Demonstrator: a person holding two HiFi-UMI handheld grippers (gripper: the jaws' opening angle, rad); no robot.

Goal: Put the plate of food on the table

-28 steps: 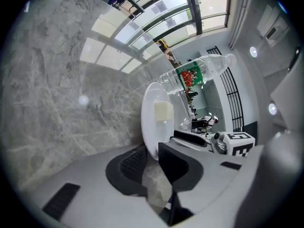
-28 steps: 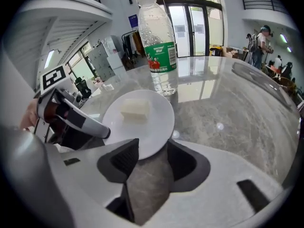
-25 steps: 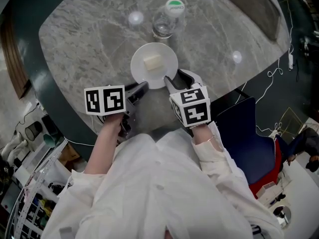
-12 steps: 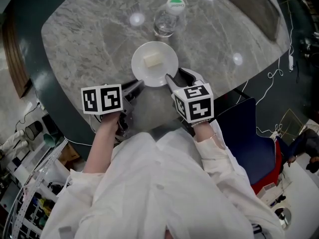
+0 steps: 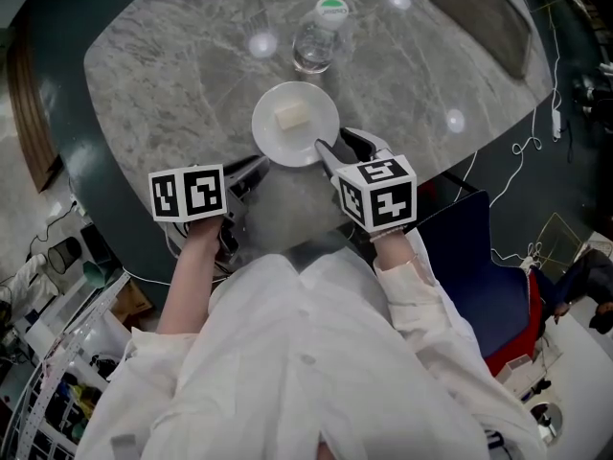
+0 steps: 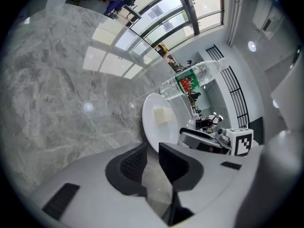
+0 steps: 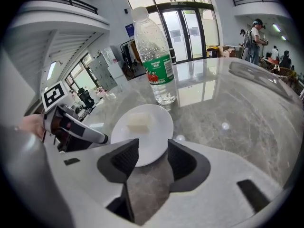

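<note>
A white plate (image 5: 295, 134) with a pale block of food (image 5: 292, 115) rests on the grey marble table (image 5: 172, 75), near its front edge. My left gripper (image 5: 255, 170) sits just left of the plate's near rim, apart from it, jaws narrowly open with only table between them (image 6: 152, 148). My right gripper (image 5: 330, 149) is at the plate's near right rim, open, the rim (image 7: 152, 158) just beyond its tips (image 7: 153, 148). In both gripper views the plate (image 6: 153, 134) lies flat, with the food (image 7: 138, 121) on it.
A water bottle (image 5: 317, 34) stands right behind the plate, also seen in the right gripper view (image 7: 156, 65). A dark oblong object (image 5: 484, 17) lies at the table's far right. A blue chair (image 5: 469, 257) stands to my right, beside loose cables (image 5: 536, 137).
Both grippers have drawn back a little toward the person. The left jaw tip, which was at the plate's rim, now stands apart from it. The plate has stayed put.
</note>
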